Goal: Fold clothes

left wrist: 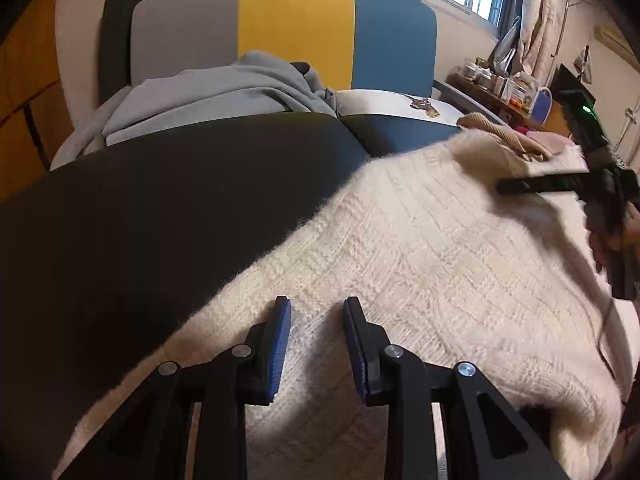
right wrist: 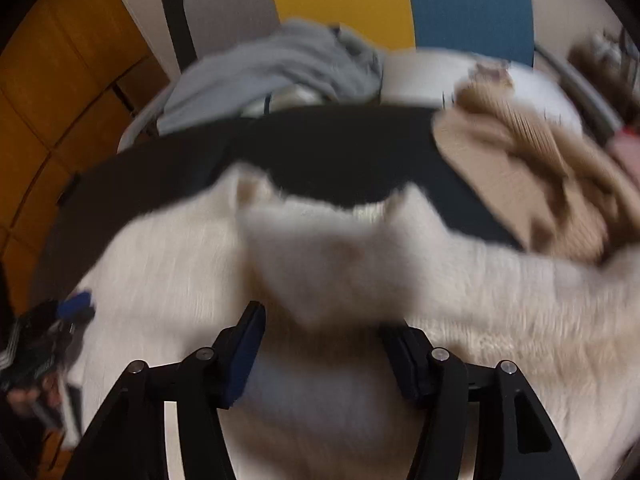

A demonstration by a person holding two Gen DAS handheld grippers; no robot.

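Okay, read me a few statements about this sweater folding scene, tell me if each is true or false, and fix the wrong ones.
1. The white knit sweater lies on a dark surface. True.
2. The left tongs are clamped on a grey hoodie. False: their pads stand apart over the white sweater; the grey garment lies further back.
3. A beige ribbed garment lies beyond the sweater. True.
4. The backrest behind is all red. False: it has grey, yellow and blue panels.
5. A fold of sweater sits at the right tongs. True.
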